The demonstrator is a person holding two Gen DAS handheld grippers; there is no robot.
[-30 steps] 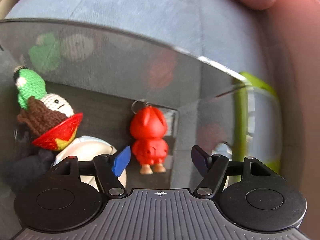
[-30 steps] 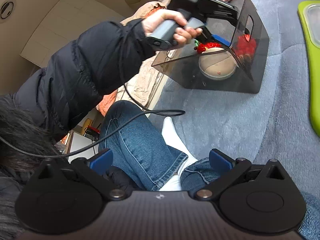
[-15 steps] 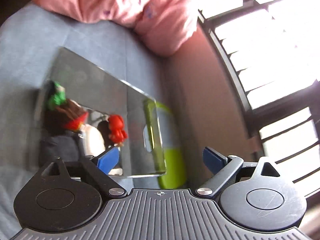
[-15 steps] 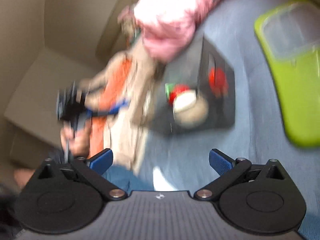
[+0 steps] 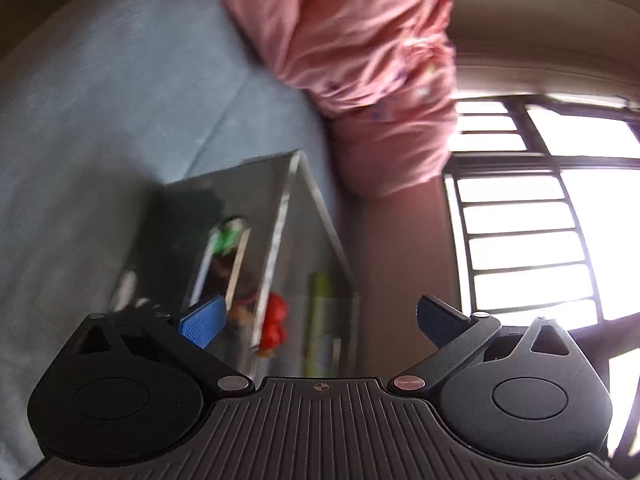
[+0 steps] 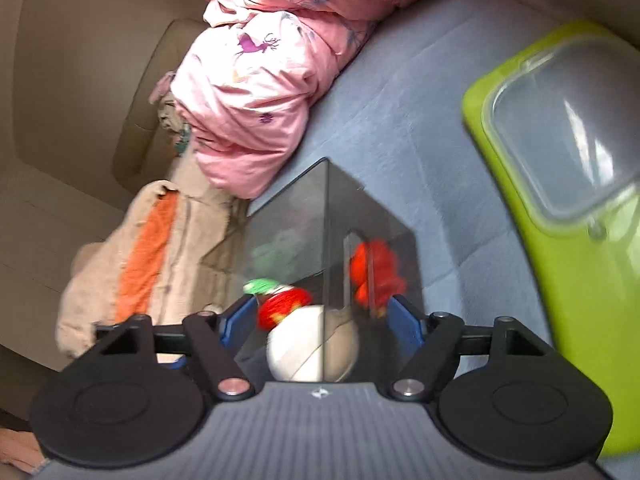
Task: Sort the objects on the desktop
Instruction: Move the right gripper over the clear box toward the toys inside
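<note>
Right wrist view shows the right tool straddling the near corner of the smoky clear box on the blue bed, its jaws closing with the box walls between them; whether the pads press yet cannot be told. Inside the box lie the red figure, a white ball and a crocheted doll, so the sorted things are already in. A lime-green lidded container lies to the right, and pink bedding is heaped at the far left. Left wrist view has the left tool wide and empty, set back from the box.

The step in hand looks like taking hold of the filled box; next the right tool would need a firm pinch on a wall before any lift.

A second ago the left tool was inside the box, half-closed by the red figure; the right tool was wide and well away.
</note>
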